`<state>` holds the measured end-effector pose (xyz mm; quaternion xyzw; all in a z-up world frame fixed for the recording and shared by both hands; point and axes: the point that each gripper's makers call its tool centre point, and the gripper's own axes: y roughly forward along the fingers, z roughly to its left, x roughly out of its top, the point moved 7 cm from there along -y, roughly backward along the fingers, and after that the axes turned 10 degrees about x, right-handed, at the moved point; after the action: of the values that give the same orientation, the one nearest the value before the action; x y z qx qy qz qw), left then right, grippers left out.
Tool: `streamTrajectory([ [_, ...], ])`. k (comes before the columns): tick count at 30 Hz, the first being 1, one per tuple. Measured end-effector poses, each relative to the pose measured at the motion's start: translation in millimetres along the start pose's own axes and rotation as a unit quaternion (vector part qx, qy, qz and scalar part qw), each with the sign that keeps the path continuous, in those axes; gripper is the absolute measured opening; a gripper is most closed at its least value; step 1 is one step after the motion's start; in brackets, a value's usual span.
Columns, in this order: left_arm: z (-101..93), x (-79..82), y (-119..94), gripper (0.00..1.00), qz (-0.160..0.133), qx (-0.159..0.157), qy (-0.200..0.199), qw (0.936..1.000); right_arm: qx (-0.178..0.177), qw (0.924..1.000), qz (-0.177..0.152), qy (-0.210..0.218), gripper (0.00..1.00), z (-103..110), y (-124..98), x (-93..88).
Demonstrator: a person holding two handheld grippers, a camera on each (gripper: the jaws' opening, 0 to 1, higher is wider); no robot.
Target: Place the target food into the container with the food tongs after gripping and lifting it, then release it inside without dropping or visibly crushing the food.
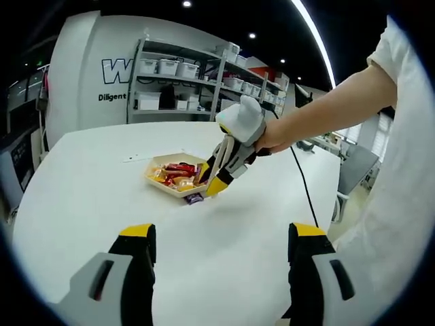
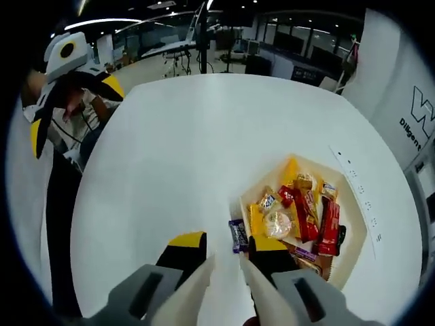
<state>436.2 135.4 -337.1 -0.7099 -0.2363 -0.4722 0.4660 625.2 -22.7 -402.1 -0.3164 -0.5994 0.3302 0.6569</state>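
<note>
A cream tray [image 1: 151, 171] [image 2: 356, 239] of wrapped snacks in red, yellow and orange sits on the white table. A small purple wrapped snack [image 1: 194, 198] [image 2: 238, 234] lies on the table just outside the tray's edge. My right gripper [image 2: 228, 243] [image 1: 213, 182] grips cream food tongs [image 2: 196, 286], whose blades stand slightly apart with their tips just short of the purple snack. My left gripper [image 1: 222, 234] [image 2: 73, 112] hangs wide open over the bare table, well back from the tray, with nothing between its fingers.
A person's hand and arm [image 1: 319, 109] hold the right gripper. A black cable [image 1: 306, 197] trails across the table to its right edge. Metal shelving with white bins [image 1: 183, 68] stands behind the table. The round table's edge [image 2: 75, 204] curves close on the left.
</note>
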Motion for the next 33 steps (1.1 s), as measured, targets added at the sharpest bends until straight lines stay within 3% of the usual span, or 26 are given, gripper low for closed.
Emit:
streamTrajectory([
  [33,10.3,-0.6,3,0.77,0.006,0.007,-0.006,0.9999,0.006,0.9998,0.003,-0.017,0.18,-10,10,4.1],
])
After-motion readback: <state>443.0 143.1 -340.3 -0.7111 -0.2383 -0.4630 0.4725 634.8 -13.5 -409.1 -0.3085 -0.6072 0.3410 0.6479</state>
